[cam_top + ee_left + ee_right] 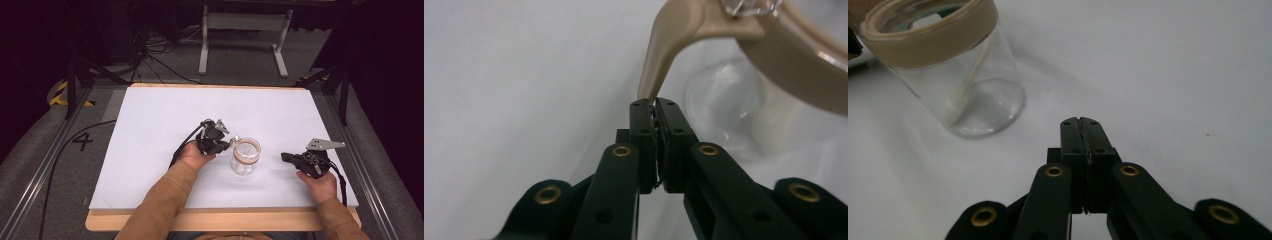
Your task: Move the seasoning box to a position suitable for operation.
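High view: clear glass jar with tan rim stands upright.

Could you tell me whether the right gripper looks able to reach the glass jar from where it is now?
Probably yes: bare table lies between the right gripper and the glass jar, and the left gripper works at the jar's far side.

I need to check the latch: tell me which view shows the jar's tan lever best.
The left gripper view: the tan plastic lever curves down close-up to the left tool's tips. The high view shows it tiny beside the clear glass jar; the right gripper view shows the jar's tan rim.
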Tool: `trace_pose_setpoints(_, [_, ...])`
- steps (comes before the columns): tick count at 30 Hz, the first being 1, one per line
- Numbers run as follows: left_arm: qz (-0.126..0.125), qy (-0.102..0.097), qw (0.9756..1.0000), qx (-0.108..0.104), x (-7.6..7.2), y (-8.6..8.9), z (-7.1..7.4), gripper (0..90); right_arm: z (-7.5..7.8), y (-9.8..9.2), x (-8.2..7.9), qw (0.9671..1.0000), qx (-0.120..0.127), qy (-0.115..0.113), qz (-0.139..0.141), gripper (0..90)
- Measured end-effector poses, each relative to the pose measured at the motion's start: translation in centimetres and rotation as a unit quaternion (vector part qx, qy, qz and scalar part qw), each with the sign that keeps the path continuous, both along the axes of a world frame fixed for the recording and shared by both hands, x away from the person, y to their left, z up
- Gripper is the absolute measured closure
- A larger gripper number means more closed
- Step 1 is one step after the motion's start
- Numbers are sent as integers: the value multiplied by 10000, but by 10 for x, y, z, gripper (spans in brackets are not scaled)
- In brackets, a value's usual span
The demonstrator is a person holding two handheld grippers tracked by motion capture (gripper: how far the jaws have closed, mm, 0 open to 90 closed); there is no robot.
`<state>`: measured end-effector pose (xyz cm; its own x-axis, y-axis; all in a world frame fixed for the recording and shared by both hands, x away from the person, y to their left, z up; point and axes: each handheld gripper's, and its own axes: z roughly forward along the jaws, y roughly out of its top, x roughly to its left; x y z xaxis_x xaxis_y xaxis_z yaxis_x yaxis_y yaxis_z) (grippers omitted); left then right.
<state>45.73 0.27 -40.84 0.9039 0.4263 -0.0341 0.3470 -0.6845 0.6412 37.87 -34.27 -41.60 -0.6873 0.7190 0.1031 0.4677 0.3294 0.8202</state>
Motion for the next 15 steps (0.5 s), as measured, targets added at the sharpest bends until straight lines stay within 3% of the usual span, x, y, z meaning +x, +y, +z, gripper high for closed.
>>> trace_pose_setpoints(2, [-46,10,9999,110,-1,2,1,880,1,8,1,10000,-53,-16,71,897])
trace_pose_setpoints(6, [70,23,9999,93,-5,11,5,893,2,26,2,9993,-284,-60,217,897])
trace_pose_setpoints(11, [211,212,9995,-80,-7,27,8,898,-2,46,9,9988,-453,-10,190,896])
trace_pose_setpoints(15, [409,383,9982,-228,-10,41,8,899,-4,63,15,9970,-644,-34,428,896])
